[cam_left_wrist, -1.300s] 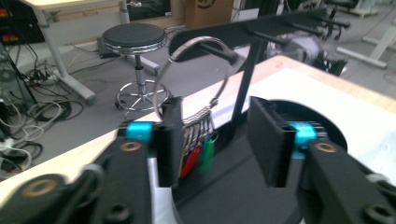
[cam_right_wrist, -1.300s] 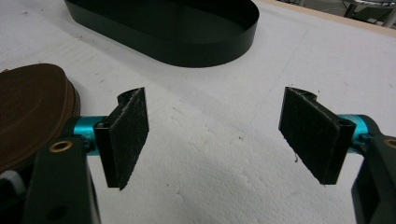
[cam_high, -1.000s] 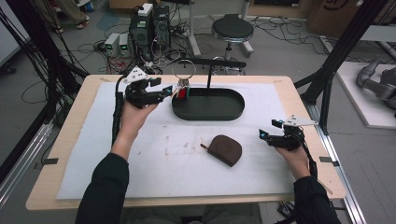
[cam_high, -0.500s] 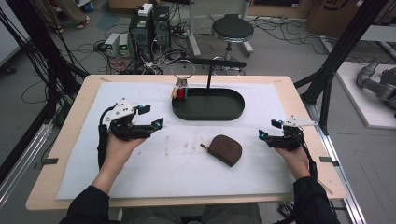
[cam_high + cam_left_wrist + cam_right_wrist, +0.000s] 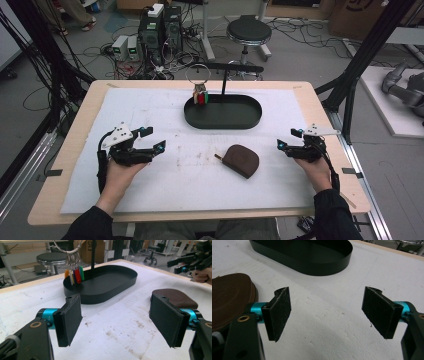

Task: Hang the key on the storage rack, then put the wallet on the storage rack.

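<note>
A bunch of keys with coloured tags hangs from a ring on the stand at the left end of the black oval tray. A brown zip pouch lies on the white mat in front of the tray. My left gripper is open and empty over the mat's left side, pointing towards the pouch. My right gripper is open and empty at the mat's right edge, with the pouch just to its left.
A black T-shaped stand rises from the tray's back. The white mat covers most of the wooden table. Beyond the table stand a stool, computers and loose cables on the floor.
My left gripper let go of the key bunch at the stand and drew back towards the near left of the mat, open. The right gripper stayed where it was.
</note>
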`<state>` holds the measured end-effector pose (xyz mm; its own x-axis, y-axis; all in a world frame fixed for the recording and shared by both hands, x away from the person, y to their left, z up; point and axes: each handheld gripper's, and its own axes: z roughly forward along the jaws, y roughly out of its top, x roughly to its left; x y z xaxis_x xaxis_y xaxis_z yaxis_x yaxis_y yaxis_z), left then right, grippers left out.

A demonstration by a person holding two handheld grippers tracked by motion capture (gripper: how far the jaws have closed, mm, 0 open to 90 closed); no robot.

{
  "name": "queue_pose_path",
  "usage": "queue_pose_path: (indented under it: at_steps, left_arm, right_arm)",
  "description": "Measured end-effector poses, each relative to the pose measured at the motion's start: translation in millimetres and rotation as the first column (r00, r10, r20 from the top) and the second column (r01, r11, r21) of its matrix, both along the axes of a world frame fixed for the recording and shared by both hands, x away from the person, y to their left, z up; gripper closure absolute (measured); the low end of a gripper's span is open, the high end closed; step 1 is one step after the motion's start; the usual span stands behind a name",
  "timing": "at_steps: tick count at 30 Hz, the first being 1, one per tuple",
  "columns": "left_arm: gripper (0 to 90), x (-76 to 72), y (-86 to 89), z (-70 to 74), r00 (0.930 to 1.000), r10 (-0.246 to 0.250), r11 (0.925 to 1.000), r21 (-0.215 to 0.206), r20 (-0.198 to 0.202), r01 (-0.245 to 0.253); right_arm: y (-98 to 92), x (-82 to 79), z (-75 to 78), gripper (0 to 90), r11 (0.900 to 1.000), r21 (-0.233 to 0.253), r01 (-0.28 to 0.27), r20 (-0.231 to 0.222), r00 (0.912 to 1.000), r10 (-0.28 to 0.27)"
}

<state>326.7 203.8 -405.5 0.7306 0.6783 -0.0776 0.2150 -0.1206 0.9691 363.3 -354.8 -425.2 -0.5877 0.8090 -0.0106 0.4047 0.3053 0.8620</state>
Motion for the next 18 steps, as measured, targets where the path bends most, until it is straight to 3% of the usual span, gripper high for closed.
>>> queue_pose_path:
  at_steps: [3, 6, 9, 18]
  left_arm:
    - [25.9, -0.2, -2.7, -0.6, 1.0000, -0.005, 0.9999, 0.015, 0.008, 0.005]
    - [26.0, 0.3, -4.4, 0.3, 0.9999, -0.010, 1.0000, -0.002, 0.010, 0.010]
    - [26.0, 0.5, -6.4, -0.5, 0.9997, -0.007, 0.9998, 0.021, 0.022, 0.006]
    - [25.9, 3.2, 0.7, -7.8, 0.9997, 0.018, 0.9996, 0.022, 0.018, -0.018]
  right_arm:
    - [0.2, -0.5, 0.1, 24.0, 1.000, 0.000, -0.002, -0.002, 1.0000, 0.002]
    - [0.9, -1.8, 0.6, 24.0, 1.000, -0.002, -0.008, -0.002, 1.0000, 0.008]
    - [1.3, -3.0, 1.4, 24.0, 1.000, 0.000, -0.013, 0.006, 0.9999, 0.013]
    - [1.1, -3.2, 1.7, 23.9, 1.000, 0.006, -0.021, 0.007, 0.9998, 0.021]
